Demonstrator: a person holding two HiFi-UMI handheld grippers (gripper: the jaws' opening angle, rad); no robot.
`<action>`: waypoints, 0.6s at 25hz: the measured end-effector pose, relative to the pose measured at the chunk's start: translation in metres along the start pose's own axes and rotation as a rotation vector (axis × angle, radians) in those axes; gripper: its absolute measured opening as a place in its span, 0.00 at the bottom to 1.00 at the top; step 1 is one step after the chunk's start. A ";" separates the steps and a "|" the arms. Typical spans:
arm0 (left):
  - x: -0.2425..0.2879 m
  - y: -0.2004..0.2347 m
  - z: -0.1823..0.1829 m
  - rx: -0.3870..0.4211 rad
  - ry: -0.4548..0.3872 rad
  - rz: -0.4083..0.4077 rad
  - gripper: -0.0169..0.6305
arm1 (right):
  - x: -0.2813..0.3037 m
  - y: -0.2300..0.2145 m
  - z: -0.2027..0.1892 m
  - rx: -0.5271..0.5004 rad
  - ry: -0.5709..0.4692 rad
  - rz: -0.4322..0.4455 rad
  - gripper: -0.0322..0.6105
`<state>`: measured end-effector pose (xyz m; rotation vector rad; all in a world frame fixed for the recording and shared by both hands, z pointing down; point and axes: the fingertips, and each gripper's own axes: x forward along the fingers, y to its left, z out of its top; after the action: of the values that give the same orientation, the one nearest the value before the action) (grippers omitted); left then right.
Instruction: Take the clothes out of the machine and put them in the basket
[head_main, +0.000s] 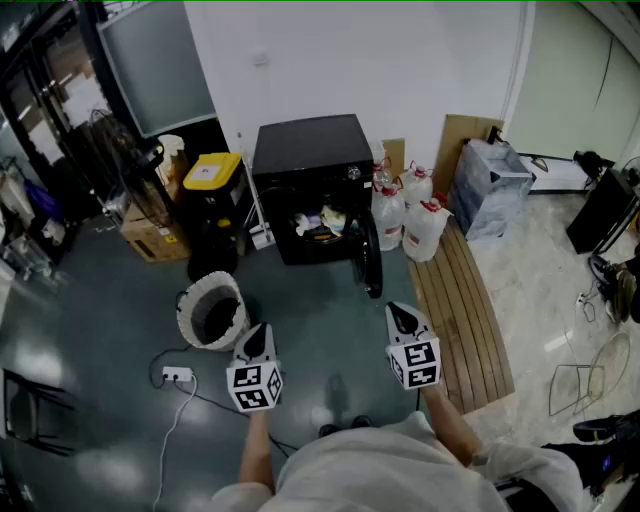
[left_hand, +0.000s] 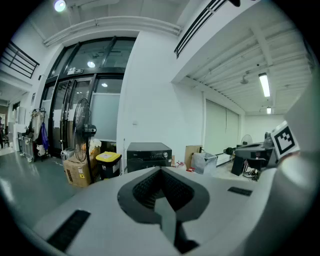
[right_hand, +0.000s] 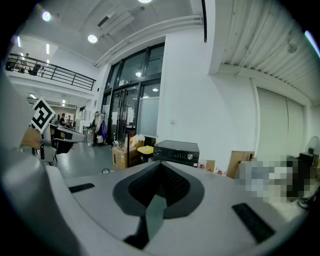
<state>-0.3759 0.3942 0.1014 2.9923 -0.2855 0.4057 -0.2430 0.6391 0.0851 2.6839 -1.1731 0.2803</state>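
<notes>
The black machine (head_main: 312, 160) stands against the back wall with its door (head_main: 370, 258) swung open to the right. Mixed clothes (head_main: 320, 222) lie inside its drum. A white basket (head_main: 212, 312) with a dark inside stands on the floor, left of and nearer than the machine. My left gripper (head_main: 263, 330) hovers just right of the basket, shut and empty. My right gripper (head_main: 397, 312) is level with it, near the door, also shut and empty. In both gripper views the machine (left_hand: 148, 155) (right_hand: 176, 152) is far ahead beyond the closed jaws.
A yellow-lidded bin (head_main: 212, 172) and a cardboard box (head_main: 150, 235) stand left of the machine. Water jugs (head_main: 405, 215) and a blue bag (head_main: 488, 185) are to its right. A wooden bench (head_main: 460, 310) runs along the right. A power strip (head_main: 177, 376) with its cable lies near my feet.
</notes>
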 end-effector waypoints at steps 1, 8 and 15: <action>0.000 -0.001 0.000 0.000 0.000 0.000 0.05 | -0.001 0.000 -0.001 0.001 0.001 0.003 0.08; 0.005 -0.010 -0.001 0.001 0.003 0.009 0.05 | -0.001 -0.005 -0.008 0.000 0.009 0.026 0.08; 0.014 -0.026 0.001 -0.002 -0.003 0.032 0.05 | 0.005 -0.021 -0.014 0.029 0.011 0.059 0.08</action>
<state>-0.3574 0.4172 0.1026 2.9903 -0.3346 0.4043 -0.2255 0.6534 0.0975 2.6717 -1.2559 0.3232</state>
